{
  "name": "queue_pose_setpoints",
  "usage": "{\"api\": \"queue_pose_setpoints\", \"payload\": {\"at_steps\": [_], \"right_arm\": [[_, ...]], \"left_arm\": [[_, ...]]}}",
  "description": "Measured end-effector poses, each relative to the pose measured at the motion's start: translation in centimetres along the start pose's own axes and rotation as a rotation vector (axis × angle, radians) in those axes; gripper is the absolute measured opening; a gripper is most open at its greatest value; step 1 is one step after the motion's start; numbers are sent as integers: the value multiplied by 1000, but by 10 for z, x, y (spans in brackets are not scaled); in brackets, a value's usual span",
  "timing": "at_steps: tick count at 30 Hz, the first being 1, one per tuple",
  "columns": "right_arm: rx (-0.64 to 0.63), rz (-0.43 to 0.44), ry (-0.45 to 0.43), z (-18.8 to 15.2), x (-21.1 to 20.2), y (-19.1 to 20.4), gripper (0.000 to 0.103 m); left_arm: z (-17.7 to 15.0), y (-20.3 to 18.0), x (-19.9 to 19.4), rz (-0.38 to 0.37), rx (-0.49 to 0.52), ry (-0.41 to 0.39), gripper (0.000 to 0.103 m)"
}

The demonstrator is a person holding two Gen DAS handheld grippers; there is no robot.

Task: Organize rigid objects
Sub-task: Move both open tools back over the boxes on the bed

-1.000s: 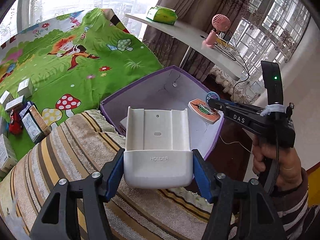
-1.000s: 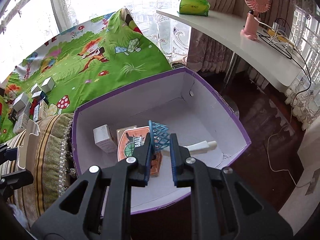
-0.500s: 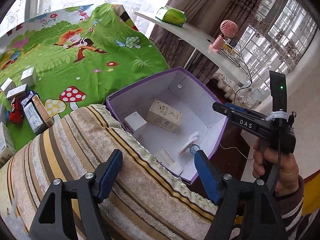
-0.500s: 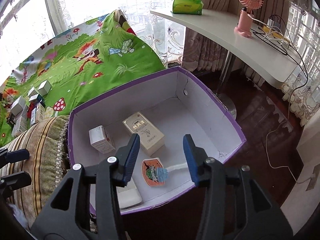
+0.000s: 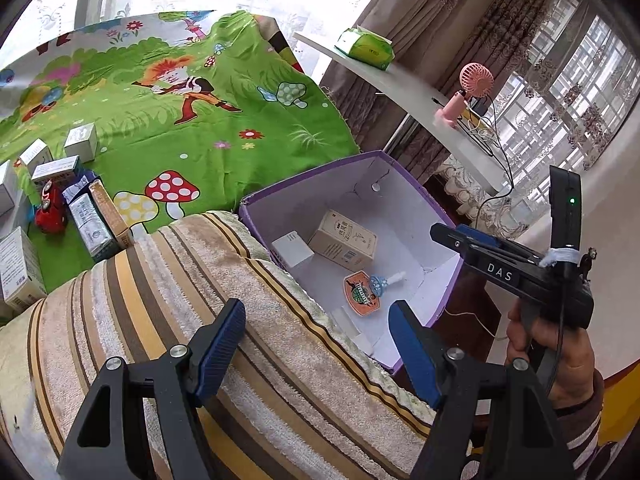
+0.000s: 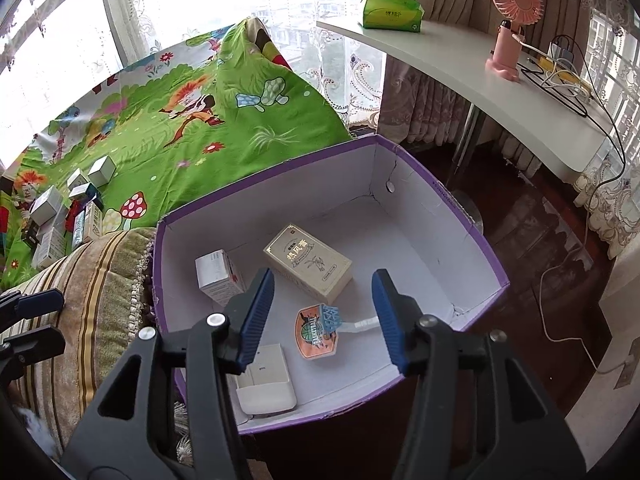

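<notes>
Item: purple box (image 6: 472, 224), white inside, open-topped, beside the striped cushion (image 5: 200, 320). In it we list four things. A beige carton (image 6: 308, 266) with dark lettering lies flat at centre. A small white carton (image 6: 218, 278) stands at its 9 o'clock. A toy basketball hoop (image 6: 318, 330), with orange backboard and blue net, lies at 6 o'clock. A white plastic holder (image 6: 266, 380) rests in the near corner. Our left hand-held gripper (image 5: 316, 344) and right hand-held gripper (image 6: 322, 316) both gape wide, holding nothing.
</notes>
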State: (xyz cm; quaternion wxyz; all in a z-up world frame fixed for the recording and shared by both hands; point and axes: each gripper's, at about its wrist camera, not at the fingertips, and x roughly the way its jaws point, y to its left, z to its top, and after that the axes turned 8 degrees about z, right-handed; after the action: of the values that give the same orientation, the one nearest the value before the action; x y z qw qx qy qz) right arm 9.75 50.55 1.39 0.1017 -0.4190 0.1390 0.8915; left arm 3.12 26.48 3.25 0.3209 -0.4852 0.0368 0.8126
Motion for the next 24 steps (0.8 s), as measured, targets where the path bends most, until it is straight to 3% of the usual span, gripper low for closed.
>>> {"api": "queue_pose_setpoints", "payload": {"at_steps": [13,24], "right_arm": [[-122,76,24,2,10,60,55],[-211,169,53,9,26,115,55]], "left_arm": [[1,63,-25,78,-146,-64,75],[-6,160,-56,196,-349,-116,75]]}}
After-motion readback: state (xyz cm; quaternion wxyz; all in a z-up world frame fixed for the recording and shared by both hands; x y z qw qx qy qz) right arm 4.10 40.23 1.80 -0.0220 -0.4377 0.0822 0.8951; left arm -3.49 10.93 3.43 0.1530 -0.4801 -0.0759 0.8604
